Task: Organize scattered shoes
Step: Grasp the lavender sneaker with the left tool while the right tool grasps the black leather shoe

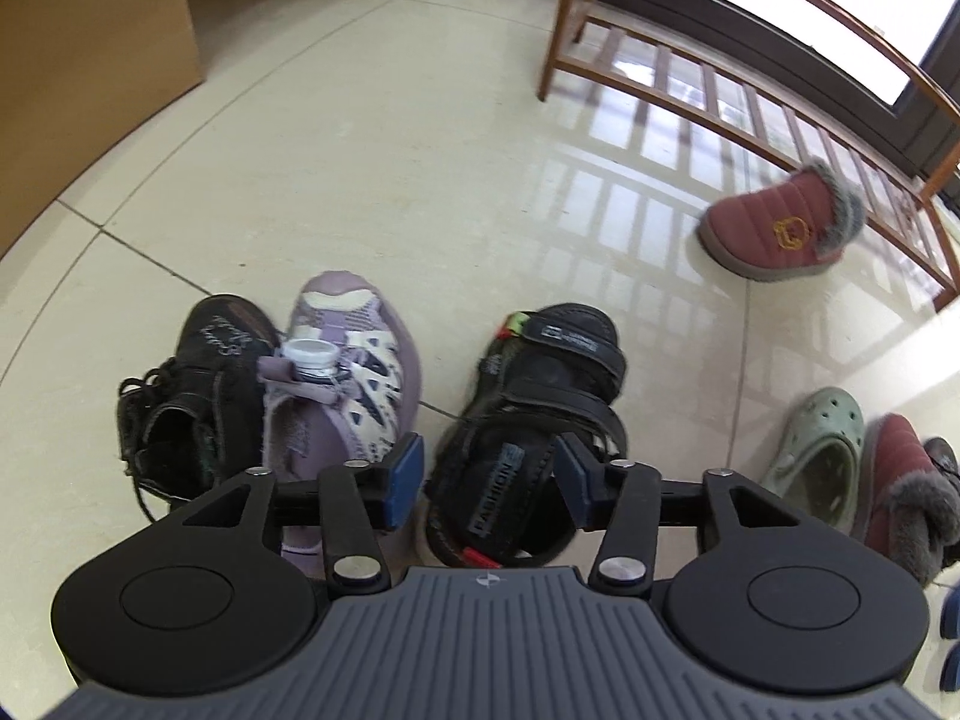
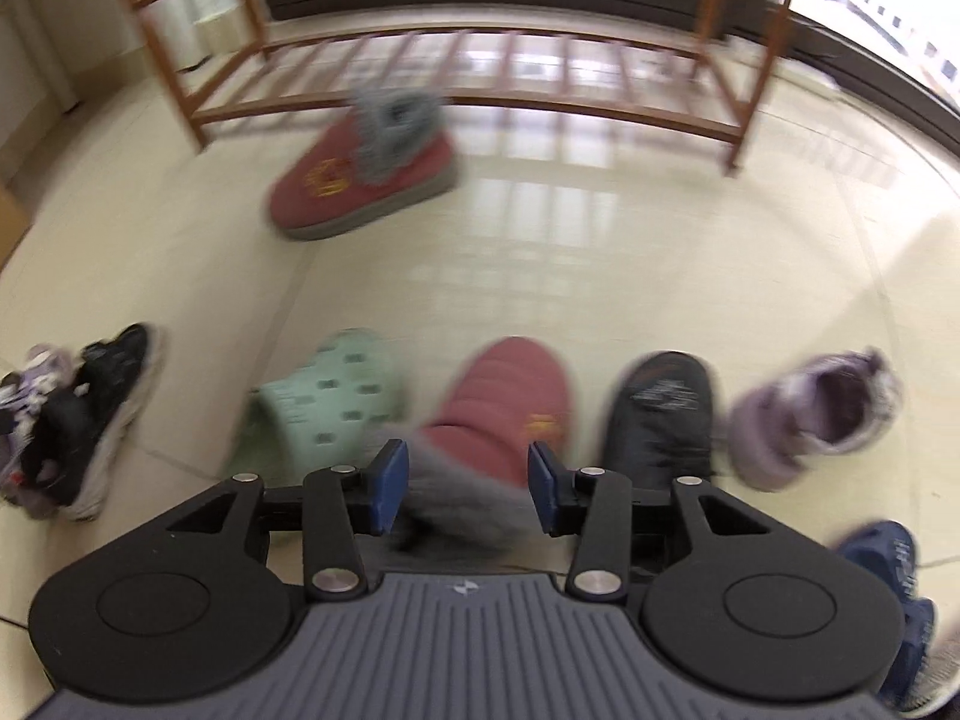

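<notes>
Hovering with jaws apart and empty, the left gripper (image 1: 489, 480) frames the black sandal (image 1: 534, 426) lengthwise below, while the right gripper (image 2: 468, 486) likewise frames the near maroon fur-lined slipper (image 2: 504, 414), its mate (image 2: 360, 180) lying ahead by the wooden shoe rack (image 2: 468, 90).

Open tile floor (image 1: 372, 180) ran clear from the shoe row to the wooden rack (image 1: 708, 78). One red slipper (image 1: 780, 228) sat alone in front of it (only thing in that lane). Purple sneaker (image 1: 354, 360) pressed against the black shoe (image 1: 198, 396); narrow gap to the sandal (image 1: 540, 408).
</notes>
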A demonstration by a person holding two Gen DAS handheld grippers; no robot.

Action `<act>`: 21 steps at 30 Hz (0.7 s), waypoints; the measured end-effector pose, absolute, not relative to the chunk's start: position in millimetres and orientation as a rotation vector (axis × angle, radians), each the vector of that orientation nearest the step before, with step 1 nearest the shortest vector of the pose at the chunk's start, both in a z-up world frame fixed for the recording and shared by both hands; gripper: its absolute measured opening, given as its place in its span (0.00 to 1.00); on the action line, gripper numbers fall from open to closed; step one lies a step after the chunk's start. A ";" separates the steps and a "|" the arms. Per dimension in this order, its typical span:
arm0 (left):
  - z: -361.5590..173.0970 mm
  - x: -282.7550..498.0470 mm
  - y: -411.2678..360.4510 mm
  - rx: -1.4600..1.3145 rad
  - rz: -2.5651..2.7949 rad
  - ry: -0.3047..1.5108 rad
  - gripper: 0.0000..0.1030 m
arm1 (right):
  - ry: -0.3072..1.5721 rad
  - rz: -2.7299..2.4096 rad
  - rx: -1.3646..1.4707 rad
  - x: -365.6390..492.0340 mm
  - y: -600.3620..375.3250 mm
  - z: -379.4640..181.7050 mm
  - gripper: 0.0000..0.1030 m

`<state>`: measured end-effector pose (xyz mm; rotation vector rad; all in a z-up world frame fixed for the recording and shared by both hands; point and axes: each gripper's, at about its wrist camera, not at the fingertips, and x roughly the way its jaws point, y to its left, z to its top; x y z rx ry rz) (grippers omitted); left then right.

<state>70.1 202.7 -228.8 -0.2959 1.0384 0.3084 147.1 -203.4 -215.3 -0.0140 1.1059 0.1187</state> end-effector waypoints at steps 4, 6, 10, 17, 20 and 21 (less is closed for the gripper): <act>-229.9 64.0 216.9 -0.304 0.363 1.038 0.54 | 1.113 0.038 0.001 148.6 -234.4 -218.8 0.48; -231.8 61.8 224.4 -0.304 0.388 1.042 0.54 | 1.116 0.003 0.007 147.7 -248.8 -220.8 0.48; -235.8 56.3 241.6 -0.300 0.453 1.046 0.54 | 1.125 -0.041 0.021 141.8 -268.6 -225.9 0.52; -246.1 49.3 273.1 -0.319 0.520 1.057 0.49 | 1.148 -0.048 0.031 131.3 -278.2 -233.9 0.54; -250.5 47.1 277.8 -0.337 0.507 1.059 0.35 | 1.150 -0.035 0.032 130.6 -273.6 -234.6 0.54; -251.7 46.9 277.3 -0.334 0.499 1.059 0.34 | 1.150 -0.031 0.031 131.0 -271.7 -234.2 0.54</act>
